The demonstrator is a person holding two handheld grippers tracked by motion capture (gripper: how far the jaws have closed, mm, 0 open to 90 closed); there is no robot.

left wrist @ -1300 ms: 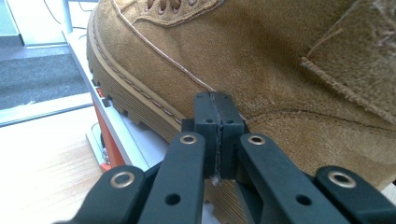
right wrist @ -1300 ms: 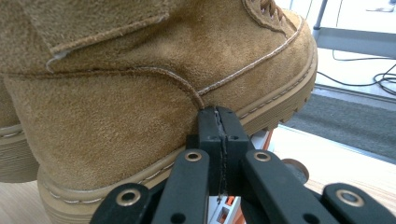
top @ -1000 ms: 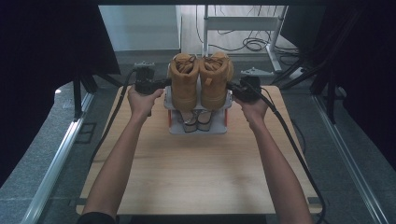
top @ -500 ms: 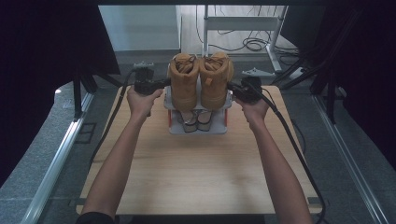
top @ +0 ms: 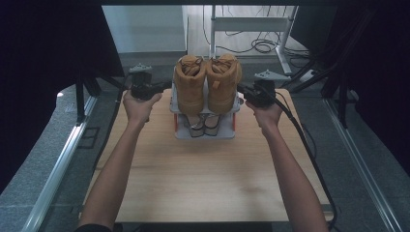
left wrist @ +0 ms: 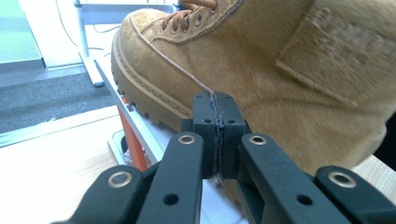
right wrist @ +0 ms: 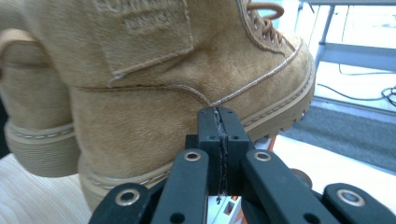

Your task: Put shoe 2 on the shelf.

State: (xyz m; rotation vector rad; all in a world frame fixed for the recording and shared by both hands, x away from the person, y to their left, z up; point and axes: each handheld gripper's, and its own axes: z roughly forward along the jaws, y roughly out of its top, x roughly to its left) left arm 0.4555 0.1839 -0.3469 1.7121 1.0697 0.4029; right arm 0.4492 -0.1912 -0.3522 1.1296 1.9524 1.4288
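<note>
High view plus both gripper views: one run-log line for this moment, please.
left gripper: shut, empty, beside left boot | right gripper: shut, empty, beside right boot | boots on rack

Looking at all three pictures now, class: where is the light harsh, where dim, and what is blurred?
High view: dim, black at both sides, boots lit. Left gripper view: window washed out white at top left, boot patch soft. Right gripper view: bright background at right, nearest jaw links blurred.

No lettering can be read. The stitched patch [right wrist: 142,32] on the tan boot [right wrist: 154,93] bears embossed marks, too blurred to make out.
</note>
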